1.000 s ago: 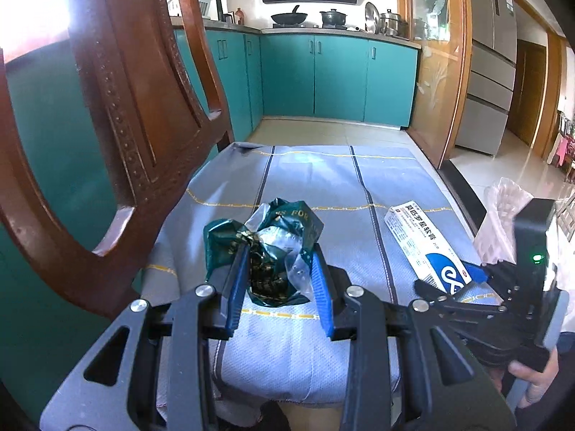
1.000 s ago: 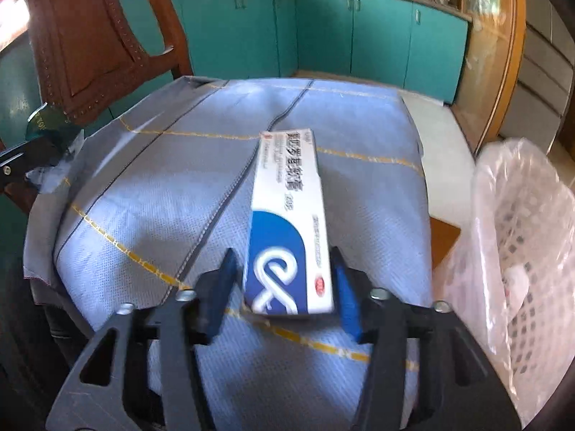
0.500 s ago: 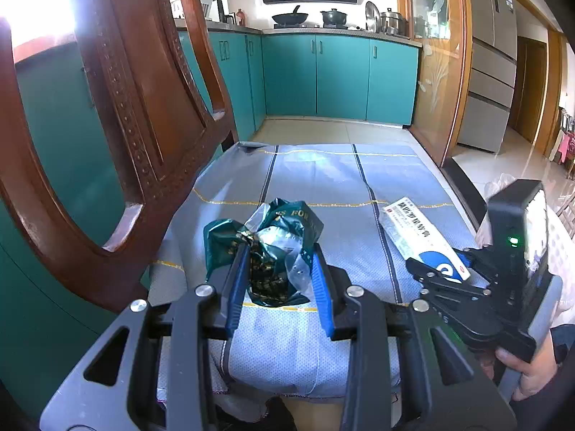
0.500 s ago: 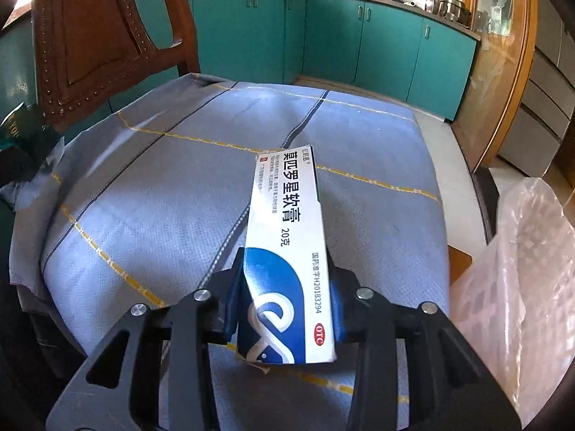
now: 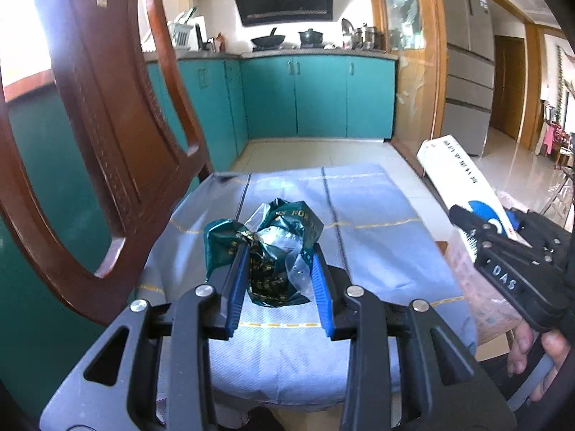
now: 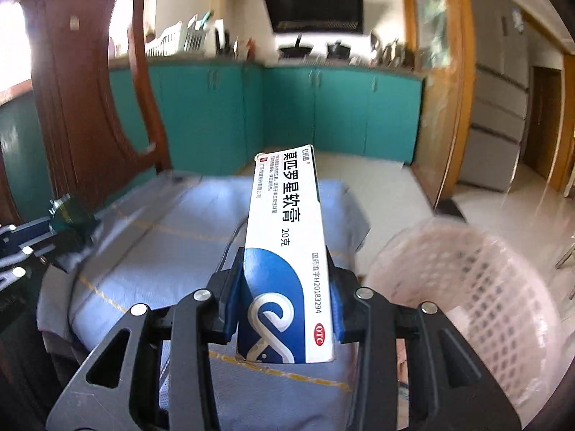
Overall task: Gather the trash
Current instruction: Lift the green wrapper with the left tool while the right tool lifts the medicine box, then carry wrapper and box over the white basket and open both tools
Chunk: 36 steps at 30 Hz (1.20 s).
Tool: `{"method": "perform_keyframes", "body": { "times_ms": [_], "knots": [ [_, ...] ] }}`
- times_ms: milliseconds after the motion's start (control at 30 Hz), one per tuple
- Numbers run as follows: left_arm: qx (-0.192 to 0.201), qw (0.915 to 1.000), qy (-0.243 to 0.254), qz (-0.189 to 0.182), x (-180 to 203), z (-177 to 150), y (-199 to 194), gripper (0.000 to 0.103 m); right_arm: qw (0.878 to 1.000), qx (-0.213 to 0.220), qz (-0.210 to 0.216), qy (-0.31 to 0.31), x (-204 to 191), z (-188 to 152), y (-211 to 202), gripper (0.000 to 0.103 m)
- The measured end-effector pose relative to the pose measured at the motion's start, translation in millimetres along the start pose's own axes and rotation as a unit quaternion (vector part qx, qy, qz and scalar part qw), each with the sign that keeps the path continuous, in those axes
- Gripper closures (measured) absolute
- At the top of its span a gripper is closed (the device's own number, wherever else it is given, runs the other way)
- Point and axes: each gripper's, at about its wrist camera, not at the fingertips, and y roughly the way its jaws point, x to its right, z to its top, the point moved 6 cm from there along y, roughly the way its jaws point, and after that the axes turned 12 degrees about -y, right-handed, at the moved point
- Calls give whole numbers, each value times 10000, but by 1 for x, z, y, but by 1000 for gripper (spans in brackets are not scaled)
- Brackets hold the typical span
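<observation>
My left gripper [image 5: 277, 273] is shut on a crumpled dark green foil wrapper [image 5: 267, 244] with clear plastic, held just above the blue-grey tablecloth [image 5: 377, 222]. My right gripper [image 6: 284, 287] is shut on a white and blue ointment box [image 6: 285, 237], lifted off the cloth and tilted upward. The box also shows in the left wrist view [image 5: 463, 186], held by the right gripper [image 5: 478, 226]. The wrapper shows at the left of the right wrist view [image 6: 70, 215].
A pink lattice waste basket [image 6: 463, 287] lined with a clear bag stands right of the table. A carved wooden chair back [image 5: 107, 125] rises on the left. Teal kitchen cabinets [image 5: 316, 97] and a grey fridge [image 5: 467, 61] are behind.
My right gripper closed on the ointment box and lifted it off the cloth, tilting it up. My left gripper kept its hold on the green wrapper and rose slightly.
</observation>
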Motion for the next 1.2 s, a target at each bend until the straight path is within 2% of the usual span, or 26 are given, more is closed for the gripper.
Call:
{"method": "perform_keyframes", "body": {
  "times_ms": [167, 467, 667, 833, 933, 1000, 1200],
  "knots": [
    [268, 9995, 101, -154, 15, 10, -21, 68, 9996, 247, -121, 19, 16, 2, -24, 64],
    [306, 9976, 315, -530, 54, 11, -29, 68, 9992, 185, -329, 150, 35, -7, -37, 64],
    [252, 9935, 566, -952, 97, 8, -24, 68, 9942, 271, -892, 532, 92, -19, -64, 64],
    [173, 9872, 805, -1365, 147, 4, -19, 69, 9889, 125, -1298, 714, 140, -42, -86, 64],
    [30, 9824, 954, -1608, 181, -3, -9, 69, 9846, -181, -1405, 1027, 160, -62, -83, 64],
    [-233, 9777, 1055, -1803, 208, -13, 4, 68, 9818, -412, -1458, 1147, 168, -76, -76, 64],
    [-732, 9642, 1364, -2154, 263, -39, 38, 68, 9761, -650, -1535, 1392, 184, -101, -66, 64]
  ]
}}
